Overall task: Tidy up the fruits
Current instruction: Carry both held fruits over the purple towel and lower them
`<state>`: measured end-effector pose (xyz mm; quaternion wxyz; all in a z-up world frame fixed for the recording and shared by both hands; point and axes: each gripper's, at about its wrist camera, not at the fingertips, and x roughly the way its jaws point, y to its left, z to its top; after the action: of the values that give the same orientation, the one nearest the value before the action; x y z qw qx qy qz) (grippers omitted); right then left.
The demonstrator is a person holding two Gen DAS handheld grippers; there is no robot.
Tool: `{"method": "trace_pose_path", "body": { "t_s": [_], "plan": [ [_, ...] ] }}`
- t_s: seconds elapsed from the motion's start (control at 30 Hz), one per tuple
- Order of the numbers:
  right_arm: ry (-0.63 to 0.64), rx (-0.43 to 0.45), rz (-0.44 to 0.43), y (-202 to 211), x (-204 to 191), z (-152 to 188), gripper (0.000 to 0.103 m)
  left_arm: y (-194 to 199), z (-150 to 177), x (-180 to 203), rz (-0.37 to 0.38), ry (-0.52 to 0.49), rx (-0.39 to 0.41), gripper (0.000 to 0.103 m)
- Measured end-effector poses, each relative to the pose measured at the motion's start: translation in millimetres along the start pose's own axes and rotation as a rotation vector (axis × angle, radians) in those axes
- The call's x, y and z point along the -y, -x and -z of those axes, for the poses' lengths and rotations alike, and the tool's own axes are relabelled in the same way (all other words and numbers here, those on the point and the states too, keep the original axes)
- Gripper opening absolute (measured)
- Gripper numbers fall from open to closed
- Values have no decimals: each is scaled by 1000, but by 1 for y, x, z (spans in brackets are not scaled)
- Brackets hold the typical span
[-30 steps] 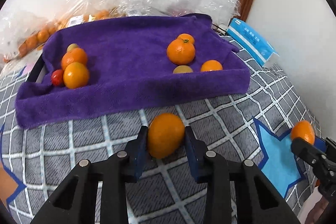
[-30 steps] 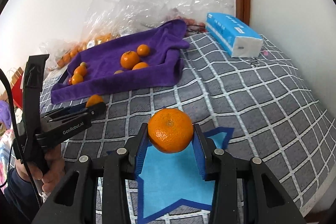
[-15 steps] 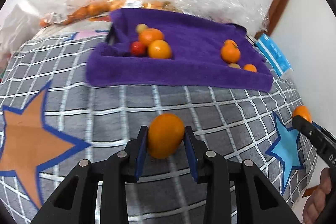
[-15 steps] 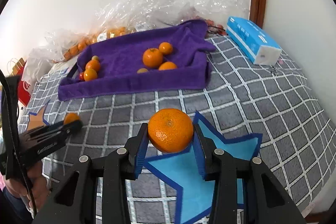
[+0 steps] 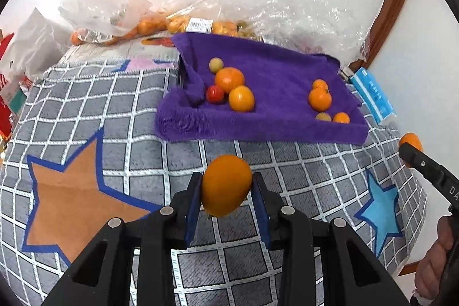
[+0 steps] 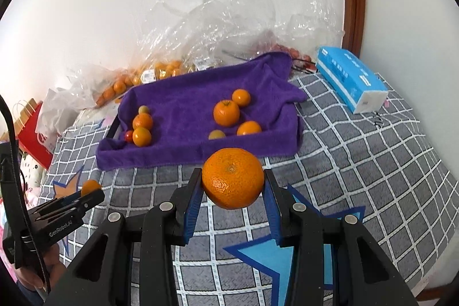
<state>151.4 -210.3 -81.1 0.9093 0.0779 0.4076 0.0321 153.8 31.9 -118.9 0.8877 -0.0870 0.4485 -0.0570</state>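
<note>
**Both fruits lifted clear and drawn back from the tray**

Left gripper: blue-padded black fingers closed on a smooth, egg-shaped orange fruit, pads pressing its two sides. Right gripper: matching fingers closed on a round, dimpled mandarin, navel turned toward the lens. Compared with a second ago, each fruit sits the same way in its grip, but both hands have risen and pulled away: the purple towel-lined tray, then filling the left view just beyond the fingers, now lies well apart, and an orange star on the grey checked bedspread has come into sight. In the right view the blue star has slid beneath the fingers. Judged from this, the picking is done and the carrying has begun; neither fruit has yet been set down.

On the tray the fruit lies in two clusters. Left cluster: two oranges, a small red fruit touching them, a pale yellowish one behind. Right cluster: a stemmed mandarin, a smaller one behind it, and two small fruits at the front edge. The two held fruits differ in finish, one sleek and oblong, one pebbled and squat, which suggests sorting by kind. Clear plastic bags of more oranges lie against the wall; a blue tissue pack sits beside the tray
</note>
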Motion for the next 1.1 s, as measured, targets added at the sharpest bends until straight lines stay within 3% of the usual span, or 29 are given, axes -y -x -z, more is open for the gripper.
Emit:
{"method": "trace_pose_path", "body": {
  "t_s": [1.1],
  "plan": [
    [7, -2, 1, -6, -13, -23, 40, 25, -37, -7, 48, 42, 61, 32]
  ]
}}
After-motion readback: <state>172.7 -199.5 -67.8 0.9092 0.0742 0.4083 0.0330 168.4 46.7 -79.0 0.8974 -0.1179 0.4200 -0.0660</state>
